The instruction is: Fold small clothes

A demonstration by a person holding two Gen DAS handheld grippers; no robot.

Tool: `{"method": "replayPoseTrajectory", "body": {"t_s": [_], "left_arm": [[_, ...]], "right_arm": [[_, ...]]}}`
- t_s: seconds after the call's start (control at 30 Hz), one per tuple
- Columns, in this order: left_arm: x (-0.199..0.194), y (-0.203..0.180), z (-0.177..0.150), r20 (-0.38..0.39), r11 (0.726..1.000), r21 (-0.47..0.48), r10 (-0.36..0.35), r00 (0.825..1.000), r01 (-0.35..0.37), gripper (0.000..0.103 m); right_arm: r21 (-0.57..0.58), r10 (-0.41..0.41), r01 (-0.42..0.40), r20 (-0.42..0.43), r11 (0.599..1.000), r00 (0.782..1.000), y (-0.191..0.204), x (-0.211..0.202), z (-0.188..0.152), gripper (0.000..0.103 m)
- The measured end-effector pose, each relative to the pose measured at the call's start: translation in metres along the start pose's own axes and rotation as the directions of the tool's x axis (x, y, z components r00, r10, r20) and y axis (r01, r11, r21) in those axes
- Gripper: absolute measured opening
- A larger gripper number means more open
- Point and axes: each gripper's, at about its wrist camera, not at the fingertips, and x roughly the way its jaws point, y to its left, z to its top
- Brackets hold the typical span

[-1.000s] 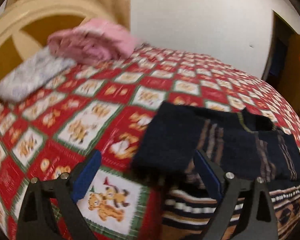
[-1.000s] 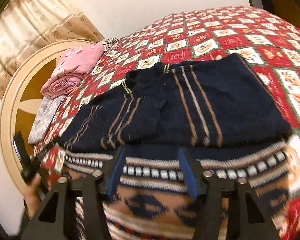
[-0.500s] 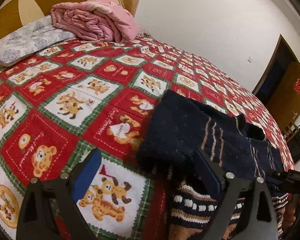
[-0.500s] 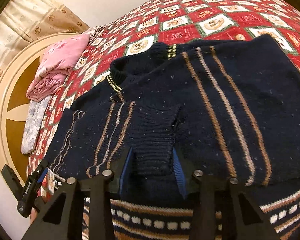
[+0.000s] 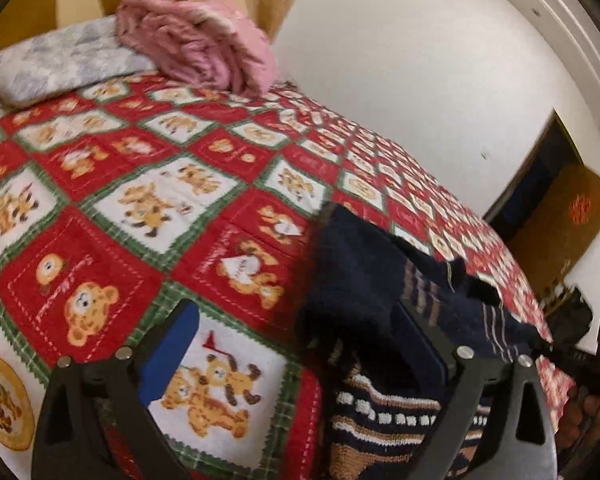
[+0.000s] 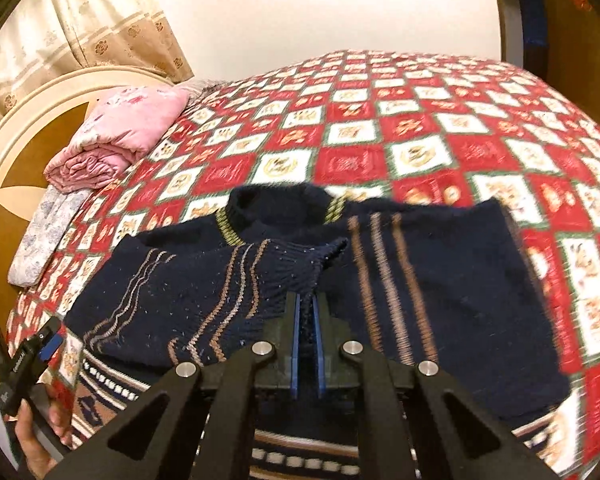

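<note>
A navy knitted sweater (image 6: pixel 440 280) with tan stripes and a patterned hem lies on the red teddy-bear bedspread (image 6: pixel 380 128). Its left sleeve is folded across the chest. My right gripper (image 6: pixel 306 300) is shut on the ribbed cuff (image 6: pixel 320 256) of that sleeve, which puckers between the blue pads. My left gripper (image 5: pixel 296 344) hovers over the sweater's (image 5: pixel 360 264) left side. Its jaws are opening wide; the folded edge lies by the right finger (image 5: pixel 416 344) without being pressed. In the right wrist view the left gripper (image 6: pixel 32 356) shows at the lower left, in a hand.
A folded pink quilt (image 5: pixel 196 44) and a grey floral pillow (image 5: pixel 60 60) lie by the round headboard (image 6: pixel 16 184). A curtain (image 6: pixel 80 20) hangs behind it. The white wall and a dark doorway (image 5: pixel 540 184) lie beyond the bed's far side.
The right gripper's jaws closed around the sleeve cuff and now pinch it, with the cuff drawn up. The left gripper rolled and came closer to the sweater's left edge.
</note>
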Motion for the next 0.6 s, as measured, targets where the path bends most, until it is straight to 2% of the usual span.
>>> {"method": "replayPoseTrajectory", "body": {"t_s": [0.1,0.17,0.37,0.6], "left_arm": [[0.012,0.011,0.007,-0.051,0.996,-0.070,0.043,0.998,-0.046,0.101],[0.014,0.009,0.008,-0.047,0.996,-0.068,0.061,0.997,-0.064,0.101],[0.023,-0.026,-0.002,-0.075,0.987,0.132,0.101,0.992,-0.091,0.101],[0.036,-0.041,-0.010,-0.158,0.965,0.248,0.123,0.980,-0.081,0.103]], "right_arm": [[0.003,-0.021,0.021,0.007,1.000,1.000,-0.013,-0.006,0.002,0.005],[-0.007,-0.049,0.049,0.020,0.999,0.999,-0.019,-0.010,0.002,0.005],[0.016,-0.117,0.117,0.042,0.993,0.992,-0.045,-0.011,0.009,0.005],[-0.002,-0.212,0.213,-0.038,0.977,0.976,-0.061,0.028,0.006,0.005]]}}
